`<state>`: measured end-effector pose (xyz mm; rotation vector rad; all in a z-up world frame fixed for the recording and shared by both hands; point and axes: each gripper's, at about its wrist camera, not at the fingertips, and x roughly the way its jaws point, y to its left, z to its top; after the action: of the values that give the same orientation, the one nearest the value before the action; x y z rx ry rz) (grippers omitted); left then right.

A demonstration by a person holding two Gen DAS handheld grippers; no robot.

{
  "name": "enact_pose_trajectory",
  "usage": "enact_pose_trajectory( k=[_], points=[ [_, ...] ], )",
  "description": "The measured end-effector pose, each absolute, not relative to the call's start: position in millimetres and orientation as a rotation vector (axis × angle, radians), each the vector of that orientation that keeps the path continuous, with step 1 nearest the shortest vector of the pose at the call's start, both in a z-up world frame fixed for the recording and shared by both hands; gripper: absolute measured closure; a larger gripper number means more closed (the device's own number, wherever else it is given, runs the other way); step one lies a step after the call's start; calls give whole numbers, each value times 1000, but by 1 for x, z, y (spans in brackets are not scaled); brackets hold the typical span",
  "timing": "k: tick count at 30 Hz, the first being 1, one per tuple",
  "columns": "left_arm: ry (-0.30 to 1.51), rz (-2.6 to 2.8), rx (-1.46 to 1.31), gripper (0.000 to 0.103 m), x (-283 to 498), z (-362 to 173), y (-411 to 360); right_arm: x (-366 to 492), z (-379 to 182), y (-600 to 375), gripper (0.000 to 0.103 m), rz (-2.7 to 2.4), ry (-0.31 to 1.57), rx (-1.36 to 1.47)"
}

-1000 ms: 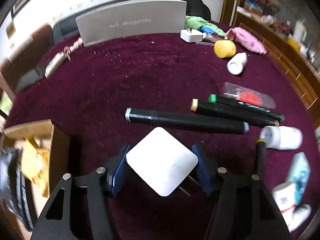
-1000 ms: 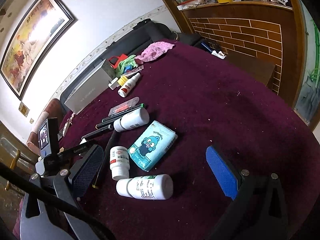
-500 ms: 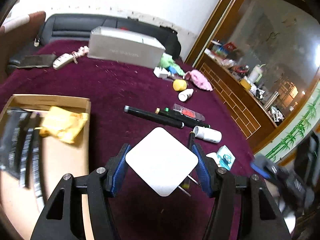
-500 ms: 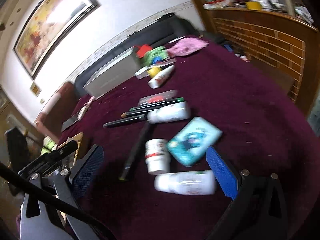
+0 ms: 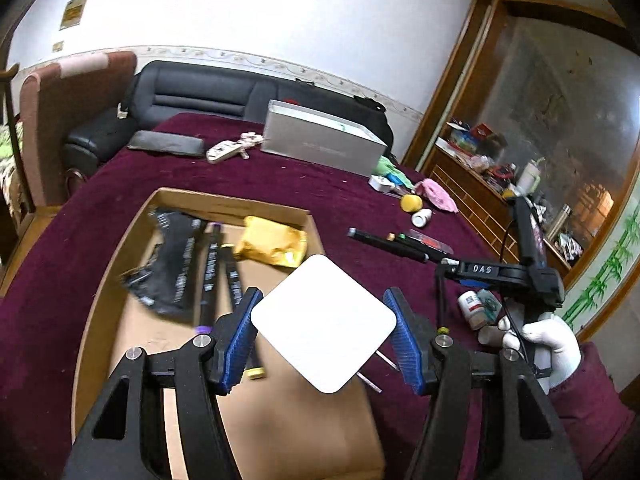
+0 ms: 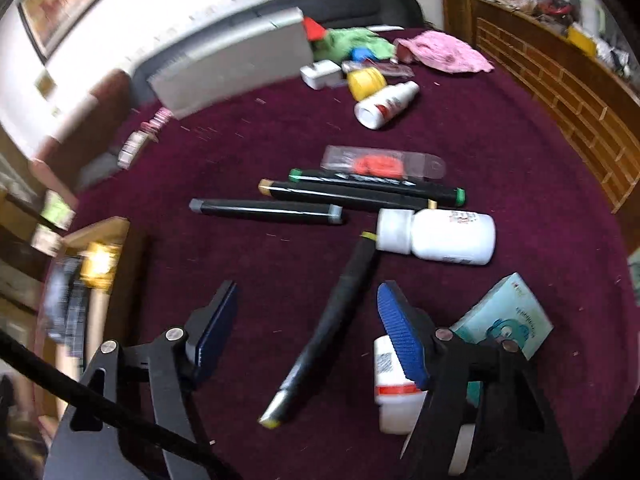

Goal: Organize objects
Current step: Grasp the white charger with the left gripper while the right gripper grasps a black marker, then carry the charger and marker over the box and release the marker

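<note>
Matt white plastic charger (image 5: pixel 323 328), brown cardboard box (image 5: pixel 120 252) (plain, unglazed), napped maroon velvet tablecloth (image 6: pixel 256 128).

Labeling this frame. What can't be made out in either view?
- Left wrist: white charger in left gripper hides the cardboard box floor behind it.
- Left wrist: marker print blurred.
- Right wrist: right gripper finger covers the small bottle label.

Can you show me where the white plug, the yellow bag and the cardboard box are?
White plug (image 5: pixel 323 322), left wrist view, middle of its flat white face.
Yellow bag (image 5: pixel 274 245), left wrist view, centre of the crinkled packet.
Cardboard box (image 5: pixel 316 234), left wrist view, its right wall.
</note>
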<state>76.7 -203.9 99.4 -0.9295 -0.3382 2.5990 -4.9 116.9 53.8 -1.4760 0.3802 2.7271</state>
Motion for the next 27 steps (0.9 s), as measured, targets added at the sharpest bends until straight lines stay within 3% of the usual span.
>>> enact_pose_trajectory(
  k=[5, 7, 11, 12, 14, 27],
  points=[
    [-397, 2590, -937, 47, 75, 85, -221, -14, 36, 117, 57, 2656, 367, -1548],
    [-405, 2592, -938, 47, 75, 80, -226, -15, 35, 113, 58, 2646, 333, -1543],
    [-425, 2589, -943, 47, 75, 75, -233, -12, 31, 106, 75, 2620, 301, -1529],
    [-430, 2589, -948, 47, 76, 73, -236, -10, 30, 104, 87, 2625, 284, -1516],
    [-436, 2590, -957, 47, 76, 72, -239, -7, 31, 103, 91, 2637, 290, -1502],
    [-419, 2640, -928, 47, 92, 82, -244, 22, 46, 124, 91, 2781, 768, -1448]
  ],
)
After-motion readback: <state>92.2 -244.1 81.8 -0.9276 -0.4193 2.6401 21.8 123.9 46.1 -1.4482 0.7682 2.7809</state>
